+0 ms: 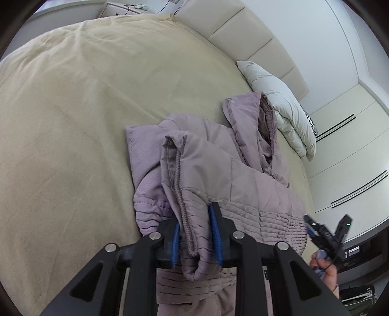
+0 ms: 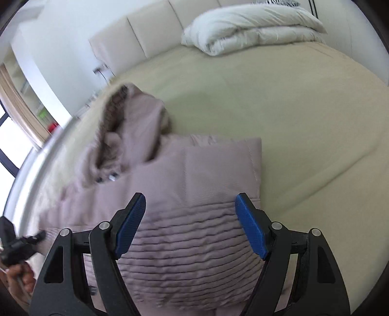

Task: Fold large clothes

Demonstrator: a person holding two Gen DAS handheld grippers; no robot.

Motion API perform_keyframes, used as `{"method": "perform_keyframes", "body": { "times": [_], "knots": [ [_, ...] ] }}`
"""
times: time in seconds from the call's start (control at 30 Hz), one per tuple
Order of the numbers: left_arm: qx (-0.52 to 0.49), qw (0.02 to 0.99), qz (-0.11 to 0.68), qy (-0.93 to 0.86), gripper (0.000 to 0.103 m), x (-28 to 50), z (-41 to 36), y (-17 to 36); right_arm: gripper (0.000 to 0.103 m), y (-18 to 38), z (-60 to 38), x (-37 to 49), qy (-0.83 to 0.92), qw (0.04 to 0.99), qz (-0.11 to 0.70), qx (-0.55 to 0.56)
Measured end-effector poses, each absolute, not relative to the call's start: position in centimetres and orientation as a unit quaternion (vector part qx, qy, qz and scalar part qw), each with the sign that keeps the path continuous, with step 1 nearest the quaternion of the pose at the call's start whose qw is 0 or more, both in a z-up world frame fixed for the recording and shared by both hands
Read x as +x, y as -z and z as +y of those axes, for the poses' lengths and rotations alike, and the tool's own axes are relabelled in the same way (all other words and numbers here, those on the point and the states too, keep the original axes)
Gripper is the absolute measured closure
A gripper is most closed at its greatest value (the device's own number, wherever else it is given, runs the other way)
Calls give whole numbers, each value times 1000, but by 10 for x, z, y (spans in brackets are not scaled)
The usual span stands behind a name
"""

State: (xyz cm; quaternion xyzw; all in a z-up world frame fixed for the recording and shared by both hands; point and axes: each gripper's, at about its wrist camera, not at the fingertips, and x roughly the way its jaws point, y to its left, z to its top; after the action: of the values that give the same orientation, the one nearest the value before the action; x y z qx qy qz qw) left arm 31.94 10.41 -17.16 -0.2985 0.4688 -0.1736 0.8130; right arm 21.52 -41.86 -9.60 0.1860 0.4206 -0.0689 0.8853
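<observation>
A mauve quilted hooded jacket (image 1: 243, 184) lies partly folded on the beige bed (image 1: 85, 109), hood toward the headboard. My left gripper (image 1: 195, 233) is shut on a sleeve cuff (image 1: 187, 218) of the jacket, holding it above the jacket's ribbed hem. In the right wrist view the jacket (image 2: 194, 194) lies under my right gripper (image 2: 190, 221), which is open and empty above the ribbed hem. The right gripper also shows in the left wrist view (image 1: 325, 228), at the right edge of the jacket. The left gripper shows in the right wrist view (image 2: 17, 240) at the far left.
A folded white duvet (image 1: 284, 109) lies by the padded headboard (image 1: 255, 41); it also shows in the right wrist view (image 2: 250, 24). White wardrobe doors (image 1: 352, 145) stand to the right. A nightstand (image 1: 121, 8) stands past the bed. A window (image 2: 9, 136) is at left.
</observation>
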Motion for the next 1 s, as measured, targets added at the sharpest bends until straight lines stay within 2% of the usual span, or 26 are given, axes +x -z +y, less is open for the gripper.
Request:
{"method": "perform_keyframes", "body": {
  "times": [0.13,0.2,0.3,0.43,0.5,0.57,0.6,0.63,0.8,1.0],
  "knots": [
    [-308,810,461,193,70,312,113,168,28,129,-430,217,63,889,410,195],
    [-285,828,450,173,66,302,119,156,28,123,-430,214,63,890,411,188],
    [-266,857,419,139,66,293,126,132,28,106,-436,207,77,889,405,201],
    [-231,875,400,148,66,302,108,114,28,82,-431,186,65,908,353,215],
    [-211,876,408,148,66,310,94,119,28,88,-420,196,65,907,373,185],
    [-182,874,433,128,65,319,84,137,26,117,-415,214,75,885,431,158],
    [-176,868,448,121,59,322,82,151,25,130,-416,214,66,884,433,163],
    [-182,865,453,121,59,321,84,162,25,133,-421,211,60,889,418,175],
    [-215,875,418,117,59,297,101,160,25,91,-409,206,54,892,413,174],
    [-208,896,375,113,59,269,92,141,25,29,-329,241,-51,917,380,108]
  ]
}}
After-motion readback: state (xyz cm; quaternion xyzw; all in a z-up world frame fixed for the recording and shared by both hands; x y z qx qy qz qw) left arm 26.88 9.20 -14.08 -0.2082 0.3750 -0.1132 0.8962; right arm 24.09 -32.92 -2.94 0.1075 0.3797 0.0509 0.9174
